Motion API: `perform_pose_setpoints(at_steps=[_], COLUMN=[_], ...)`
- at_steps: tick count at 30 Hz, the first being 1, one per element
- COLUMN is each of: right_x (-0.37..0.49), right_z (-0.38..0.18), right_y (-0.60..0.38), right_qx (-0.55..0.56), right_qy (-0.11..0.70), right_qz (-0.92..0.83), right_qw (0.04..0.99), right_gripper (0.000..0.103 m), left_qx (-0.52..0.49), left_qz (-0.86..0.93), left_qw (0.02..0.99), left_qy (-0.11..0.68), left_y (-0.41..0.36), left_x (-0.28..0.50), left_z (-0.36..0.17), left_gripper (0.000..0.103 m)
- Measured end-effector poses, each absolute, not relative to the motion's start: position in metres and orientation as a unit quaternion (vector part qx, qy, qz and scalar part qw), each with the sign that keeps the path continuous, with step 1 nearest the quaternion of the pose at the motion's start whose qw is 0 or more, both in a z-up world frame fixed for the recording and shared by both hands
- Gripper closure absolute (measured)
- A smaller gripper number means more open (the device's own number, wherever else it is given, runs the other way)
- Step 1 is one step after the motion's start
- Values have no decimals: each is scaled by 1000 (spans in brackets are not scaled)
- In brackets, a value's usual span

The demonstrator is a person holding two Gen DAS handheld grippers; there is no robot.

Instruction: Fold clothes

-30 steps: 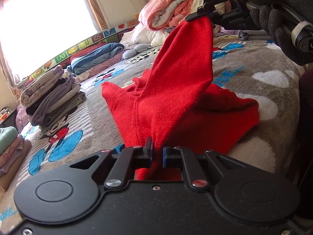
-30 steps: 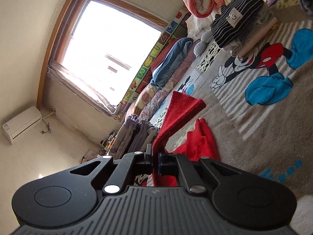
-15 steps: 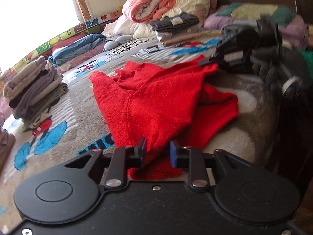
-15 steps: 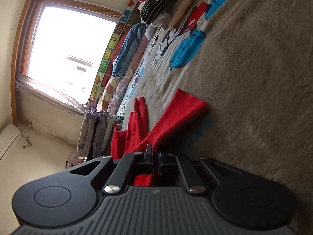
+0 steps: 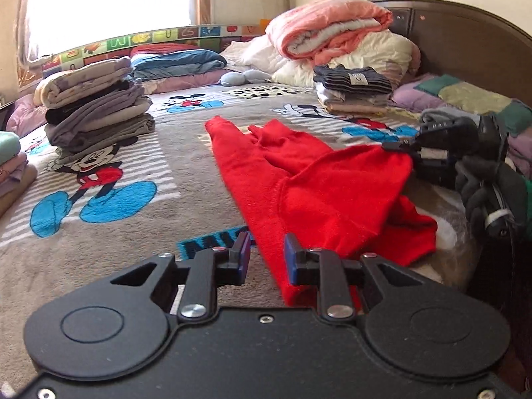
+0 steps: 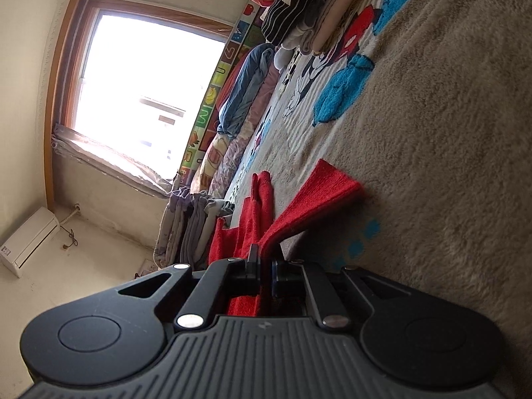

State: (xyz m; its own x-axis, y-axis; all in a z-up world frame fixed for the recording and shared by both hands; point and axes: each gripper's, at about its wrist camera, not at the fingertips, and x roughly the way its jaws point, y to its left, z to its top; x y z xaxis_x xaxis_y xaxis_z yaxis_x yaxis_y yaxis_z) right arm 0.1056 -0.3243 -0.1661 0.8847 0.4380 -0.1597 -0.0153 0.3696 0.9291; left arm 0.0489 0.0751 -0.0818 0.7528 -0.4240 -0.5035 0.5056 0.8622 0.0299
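A red garment (image 5: 316, 193) lies spread on the cartoon-print blanket (image 5: 186, 153), partly folded over itself. My left gripper (image 5: 267, 246) hovers low over its near edge. Its jaws stand apart and are closing; the red hem runs between them close to the right pad, and the pads do not press on it. My right gripper (image 5: 399, 148), held by a gloved hand (image 5: 482, 193), is shut on the garment's far right corner, low over the bed. In the right wrist view the right gripper (image 6: 264, 259) pinches the red cloth (image 6: 319, 193), which stretches forward over the blanket.
A stack of folded grey and beige clothes (image 5: 93, 109) stands at the left. A striped folded pile (image 5: 352, 89) sits at the back, with a rolled pink quilt (image 5: 332, 30) and pillows behind it. A dark headboard (image 5: 465, 43) closes the right; a window lies behind.
My right gripper brought the raised red corner down to just above the bed. My left gripper let go of the near hem, opened, and shifted, with the view rolling level.
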Motion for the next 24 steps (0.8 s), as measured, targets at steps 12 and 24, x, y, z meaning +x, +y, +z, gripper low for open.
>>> perform_pose_setpoints(at_steps=[12,24], right_x=[110,114], right_z=[-160,-168], right_y=[-328,-320], right_qx=[547,538], right_qy=[194,220], right_qz=[140,142], right_qw=[802,801], right_gripper=[93,91], left_qx=[152,21], left_qz=[-263,-135], left_qw=[903,955], left_qy=[305,262], left_y=[30,56], left_x=[67,99], left_z=[-104,-69], left_gripper=[83,82])
